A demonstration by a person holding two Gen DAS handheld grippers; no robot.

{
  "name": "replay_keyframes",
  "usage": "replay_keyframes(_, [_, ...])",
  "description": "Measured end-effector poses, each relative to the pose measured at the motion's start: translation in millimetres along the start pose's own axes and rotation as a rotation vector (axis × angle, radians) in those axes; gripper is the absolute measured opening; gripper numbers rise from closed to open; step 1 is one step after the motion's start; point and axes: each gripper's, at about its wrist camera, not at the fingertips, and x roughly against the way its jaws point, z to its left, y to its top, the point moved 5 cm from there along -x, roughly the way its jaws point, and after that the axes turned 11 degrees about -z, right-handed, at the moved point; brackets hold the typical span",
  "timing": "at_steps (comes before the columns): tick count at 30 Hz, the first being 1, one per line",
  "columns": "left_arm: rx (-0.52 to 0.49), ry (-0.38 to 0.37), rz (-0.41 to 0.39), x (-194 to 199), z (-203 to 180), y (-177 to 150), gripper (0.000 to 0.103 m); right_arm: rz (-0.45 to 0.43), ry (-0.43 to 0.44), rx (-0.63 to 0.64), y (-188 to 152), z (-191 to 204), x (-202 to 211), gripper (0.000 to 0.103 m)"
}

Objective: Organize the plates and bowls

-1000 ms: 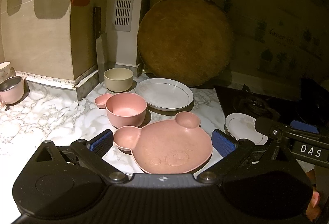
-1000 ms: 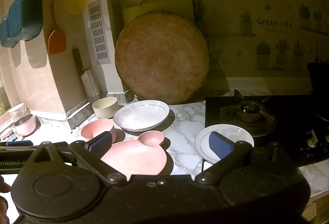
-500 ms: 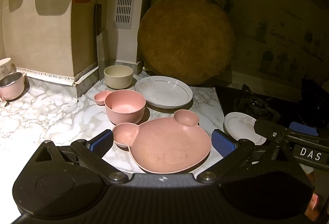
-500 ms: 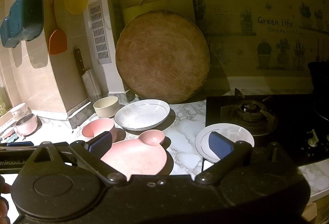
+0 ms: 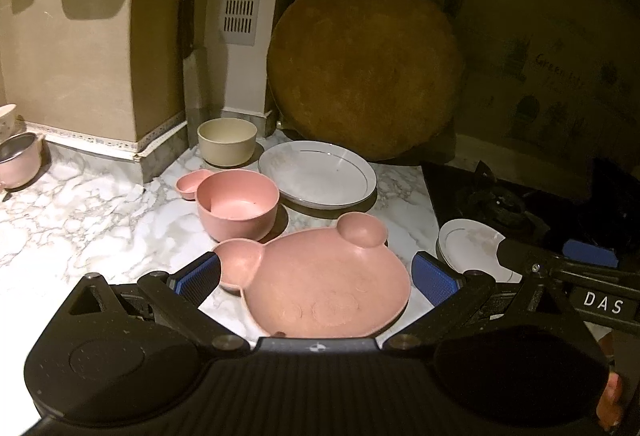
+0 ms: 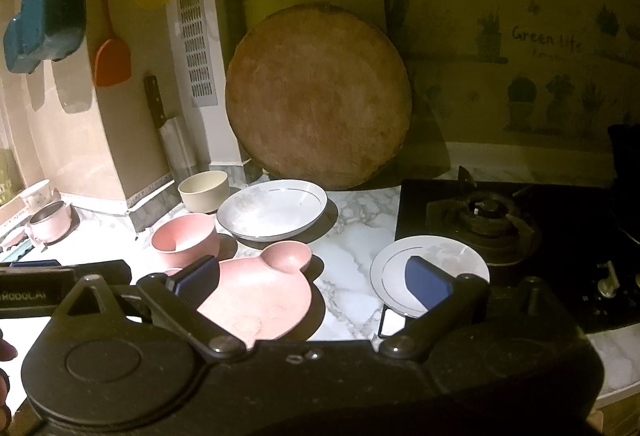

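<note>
A pink bear-shaped plate lies on the marble counter between the open fingers of my left gripper; it also shows in the right wrist view. Behind it stand a pink bowl, a small pink dish, a beige bowl and a large white plate. A small white plate lies by the stove, under my open, empty right gripper. The right gripper shows in the left wrist view.
A round wooden board leans on the back wall. A black gas stove is at the right. A cleaver leans in the corner. A pink pot stands at the far left. Utensils hang on the wall.
My left gripper has moved a little forward and down toward the bear plate, which now lies lower between the fingers. The right gripper has barely moved.
</note>
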Motion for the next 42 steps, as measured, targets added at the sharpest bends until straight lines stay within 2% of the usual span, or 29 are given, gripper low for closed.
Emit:
replay_keyframes(6, [-0.043,-0.011,0.001,-45.2,14.9,22.8,0.102,0.052,-0.005,-0.008,9.9,-0.4,-35.9,0.099])
replay_keyframes(14, [-0.045,-0.033,0.124,-145.6,53.3,48.6,0.102,0.148,-0.042,-0.048,25.1,9.4,-114.8,0.099])
replay_keyframes(22, [-0.075,-0.051,0.27,-250.4,73.7,67.9,0.102,0.288,-0.117,-0.134,23.6,4.0,-213.1,0.09])
replay_keyframes(25, [-0.088,-0.052,0.297,-278.7,75.2,71.7,0.102,0.331,-0.145,-0.152,19.9,0.6,-243.5,0.086])
replay_keyframes(33, [-0.105,-0.072,0.362,-324.2,70.6,70.4,0.101,0.44,-0.176,-0.208,3.8,-8.7,-303.9,0.074])
replay_keyframes(42, [-0.105,-0.066,0.427,-352.0,72.2,59.9,0.1,0.494,-0.161,-0.242,-11.4,-10.0,-331.7,0.06])
